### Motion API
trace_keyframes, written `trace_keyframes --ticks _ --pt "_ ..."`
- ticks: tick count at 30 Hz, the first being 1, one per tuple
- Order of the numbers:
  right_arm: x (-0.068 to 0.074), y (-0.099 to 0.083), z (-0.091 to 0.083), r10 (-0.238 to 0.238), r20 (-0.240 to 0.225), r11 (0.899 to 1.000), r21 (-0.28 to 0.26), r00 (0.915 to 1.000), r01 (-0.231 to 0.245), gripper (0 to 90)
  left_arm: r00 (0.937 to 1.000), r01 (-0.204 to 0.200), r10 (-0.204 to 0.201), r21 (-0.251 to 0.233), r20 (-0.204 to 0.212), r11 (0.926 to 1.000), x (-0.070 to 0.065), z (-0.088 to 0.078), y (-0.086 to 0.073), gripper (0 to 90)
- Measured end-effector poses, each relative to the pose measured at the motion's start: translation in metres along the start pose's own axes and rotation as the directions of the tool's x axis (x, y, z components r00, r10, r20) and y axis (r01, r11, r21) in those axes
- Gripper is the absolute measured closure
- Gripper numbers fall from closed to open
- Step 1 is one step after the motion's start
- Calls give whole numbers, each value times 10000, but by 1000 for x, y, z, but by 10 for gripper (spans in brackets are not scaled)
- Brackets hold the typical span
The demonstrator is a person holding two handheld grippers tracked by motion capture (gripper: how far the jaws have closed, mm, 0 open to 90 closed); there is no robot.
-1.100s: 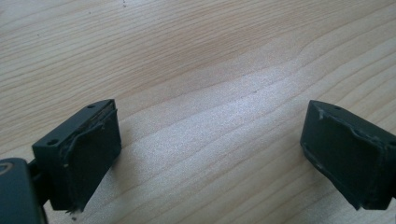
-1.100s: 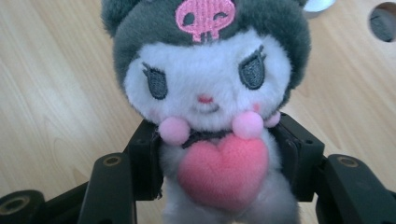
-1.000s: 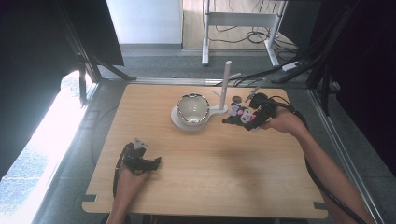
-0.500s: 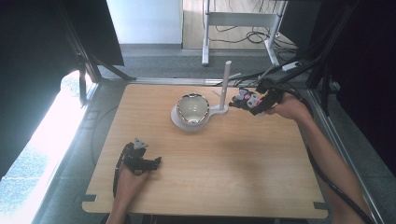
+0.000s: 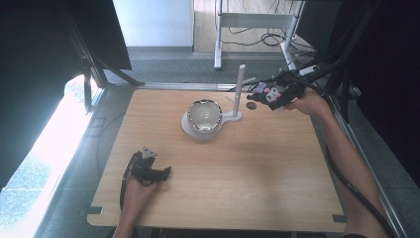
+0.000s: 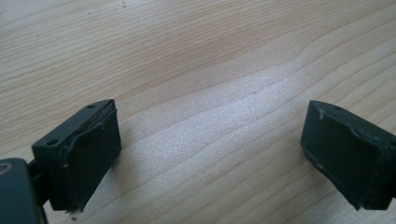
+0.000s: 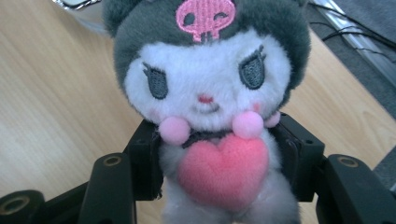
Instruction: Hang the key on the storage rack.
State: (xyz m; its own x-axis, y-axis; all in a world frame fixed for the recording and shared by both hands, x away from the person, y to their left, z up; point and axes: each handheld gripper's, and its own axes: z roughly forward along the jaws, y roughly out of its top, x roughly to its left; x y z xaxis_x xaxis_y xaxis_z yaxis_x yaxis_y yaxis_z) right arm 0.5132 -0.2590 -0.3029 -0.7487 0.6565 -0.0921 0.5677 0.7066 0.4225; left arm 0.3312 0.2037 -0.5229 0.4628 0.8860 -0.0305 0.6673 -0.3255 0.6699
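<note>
While clamped on the plush toy (image 7: 210, 116) at its body, just under the pink heart and pompoms, right gripper (image 7: 219, 163) raised above the far right corner of the wooden table (image 5: 257, 168), jaws pressing the soft torso from both sides. Toy's white face, grey hood and pink skull patch turned toward the right gripper view's camera, head upright over the jaws. Seen from the high view as a small grey, white and pink bundle (image 5: 266, 92) at the tip of the right gripper (image 5: 274, 94), clear of the tabletop, with the person's right hand (image 5: 307, 103) behind it and the forearm running back toward the near right edge. Just beside the toy, toward the table's middle, a white stand (image 5: 237, 99) with an upright post and a flat base. Touching or overlapping that base, a round bowl (image 5: 204, 115) with a shiny, reflective inside, seated on a white saucer-like foot; contents hard to tell through the glare, nothing clearly lying in it. Toy well outside the bowl, to its right and beyond it.

Across the table, near the front left, left gripper (image 5: 159, 172) lying low on the wood under the left hand (image 5: 136, 191), jaws spread wide apart in the left gripper view with only bare wood grain between the pads (image 6: 91, 158).
</note>
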Motion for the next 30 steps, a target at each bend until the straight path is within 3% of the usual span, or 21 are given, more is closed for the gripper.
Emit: trace_keyframes --ticks 19,30 --pt "-23 31 -5 261 651 9992 -332 9975 -240 429 10000 -12 12 3 -11 10000 0 0 0 48" --pt "-22 45 -5 315 719 9977 -624 9969 -270 429 10000 -30 30 6 -5 10000 0 0 0 48"
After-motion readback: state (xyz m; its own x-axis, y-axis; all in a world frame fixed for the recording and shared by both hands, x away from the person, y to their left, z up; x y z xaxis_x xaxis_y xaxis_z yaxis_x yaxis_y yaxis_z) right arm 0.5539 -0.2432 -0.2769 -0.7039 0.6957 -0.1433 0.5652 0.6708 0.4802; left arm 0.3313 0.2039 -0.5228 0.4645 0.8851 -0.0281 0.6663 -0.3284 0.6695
